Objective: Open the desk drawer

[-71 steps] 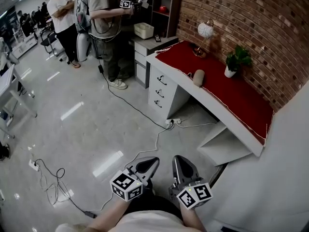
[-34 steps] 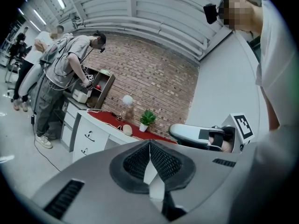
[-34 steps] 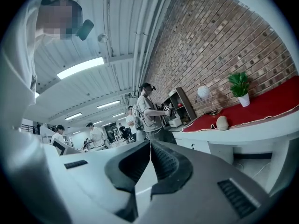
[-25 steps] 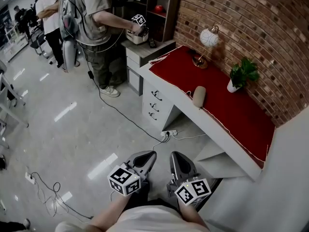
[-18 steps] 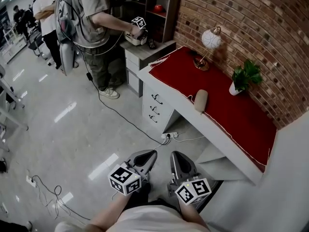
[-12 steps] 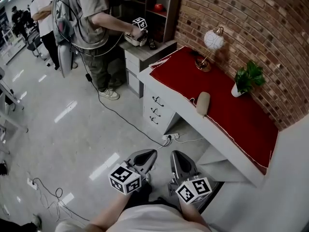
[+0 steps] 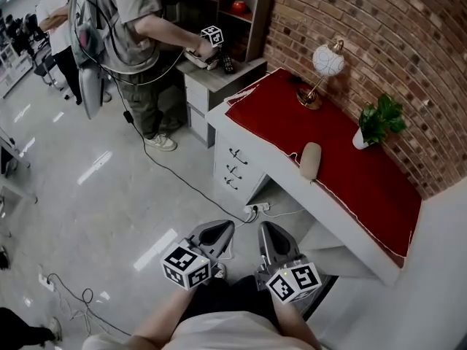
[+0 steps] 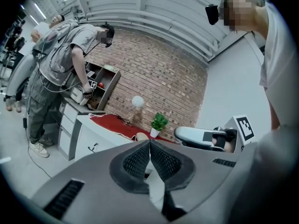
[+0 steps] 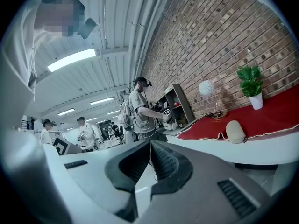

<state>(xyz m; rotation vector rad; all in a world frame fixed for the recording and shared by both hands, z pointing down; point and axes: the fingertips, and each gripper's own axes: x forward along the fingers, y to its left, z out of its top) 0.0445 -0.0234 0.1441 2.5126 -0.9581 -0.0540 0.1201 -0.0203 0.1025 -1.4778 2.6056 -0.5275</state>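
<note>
A white desk (image 7: 288, 182) with a red cloth top stands against the brick wall. Its drawer unit (image 7: 232, 170) faces the floor at the desk's left end, with three dark handles, all drawers closed. In the head view my left gripper (image 7: 221, 229) and right gripper (image 7: 267, 232) are held side by side close to my body, well short of the desk. Both are shut on nothing. In the left gripper view the left gripper (image 8: 150, 142) points toward the drawer front (image 8: 91, 146). The right gripper (image 9: 150, 143) points along the desk edge (image 9: 261, 146).
On the desk are a globe lamp (image 7: 326, 60), a potted plant (image 7: 379, 119) and a beige oblong thing (image 7: 311, 160). A person (image 7: 131, 42) works at a side cabinet (image 7: 211, 79) left of the desk. A power strip (image 7: 257, 208) and cables lie on the floor.
The desk sits a little nearer and more central in the head view. The person at the side cabinet has leaned in over it. Both grippers stay shut by my body.
</note>
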